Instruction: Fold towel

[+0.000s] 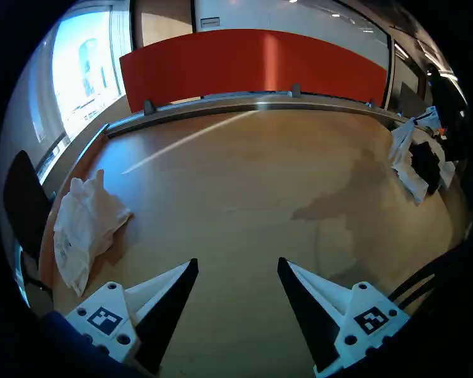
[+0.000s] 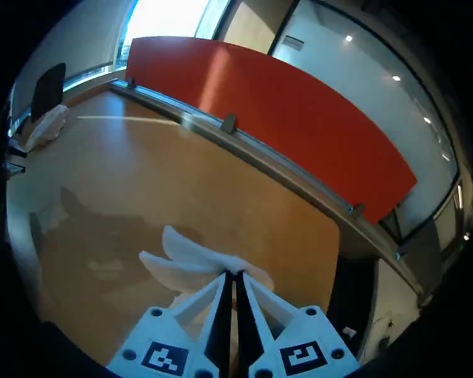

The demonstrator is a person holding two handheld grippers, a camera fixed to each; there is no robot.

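In the right gripper view my right gripper (image 2: 232,274) is shut on a bunched white towel (image 2: 192,258), which spreads out ahead of the fingertips just above the wooden table (image 2: 173,183). In the left gripper view my left gripper (image 1: 237,262) stands open over the bare tabletop (image 1: 249,189) with nothing between its fingers. Far to its right, at the table's edge, lies or hangs a white cloth (image 1: 402,157) with something dark (image 1: 426,165) against it; I cannot tell what the dark thing is.
A crumpled pile of white cloth (image 1: 85,227) lies at the table's left end, also seen as a cloth pile (image 2: 47,126) beside a black chair (image 2: 47,88). An orange partition (image 1: 255,66) on a metal rail (image 1: 249,104) runs along the far edge.
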